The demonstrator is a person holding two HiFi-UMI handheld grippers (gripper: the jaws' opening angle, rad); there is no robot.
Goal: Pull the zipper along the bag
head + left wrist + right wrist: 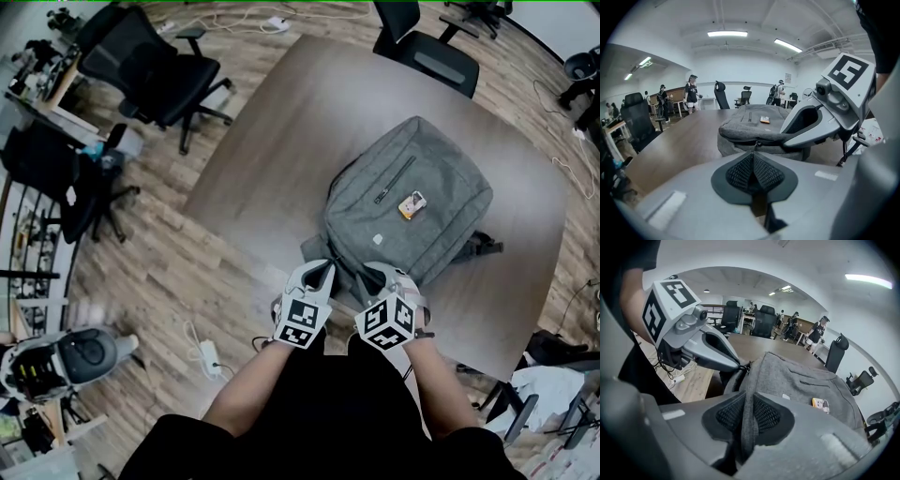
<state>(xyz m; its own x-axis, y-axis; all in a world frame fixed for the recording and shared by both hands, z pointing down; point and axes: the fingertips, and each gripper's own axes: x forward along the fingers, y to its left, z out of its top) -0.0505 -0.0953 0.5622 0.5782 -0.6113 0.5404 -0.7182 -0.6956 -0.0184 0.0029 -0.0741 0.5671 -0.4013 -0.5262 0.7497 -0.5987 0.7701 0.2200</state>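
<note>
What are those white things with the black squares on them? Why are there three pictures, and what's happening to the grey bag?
Those are two grabbing tools, one in each of a person's hands; there is no robot. The head view comes from a camera on the person's head, looking down. The other two views come from small cameras riding on each tool, looking along its two jaws. On the brown table lies a grey backpack with a small orange tag on top. The left gripper has its jaws shut on the zipper pull. The right gripper pinches a fold of the backpack's cloth, probably to steady it. The marker cubes are parts of the grippers.
</note>
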